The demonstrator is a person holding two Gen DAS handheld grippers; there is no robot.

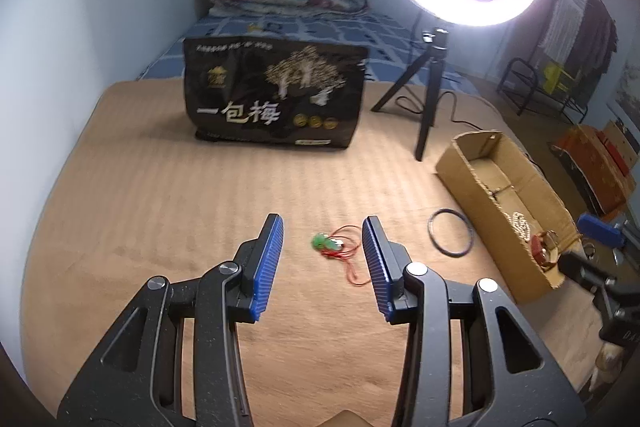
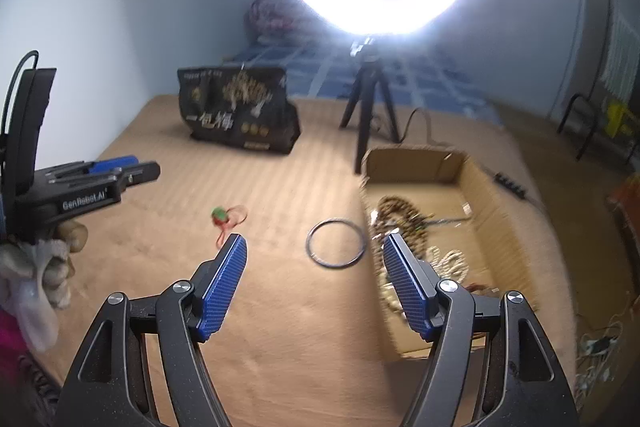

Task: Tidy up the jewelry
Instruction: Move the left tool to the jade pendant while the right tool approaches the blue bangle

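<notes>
Left wrist view: spread empty left gripper (image 1: 323, 233) should lower astride the green pendant on red cord (image 1: 329, 243), pinching the bead, not the loose cord.

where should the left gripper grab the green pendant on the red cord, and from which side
Grip the green pendant itself, not its thin red cord, which lies flat and loose on the tan mat. Come from above, one finger on each side of the bead, since it is the only raised part. The left gripper already frames it, jaws open.
</notes>
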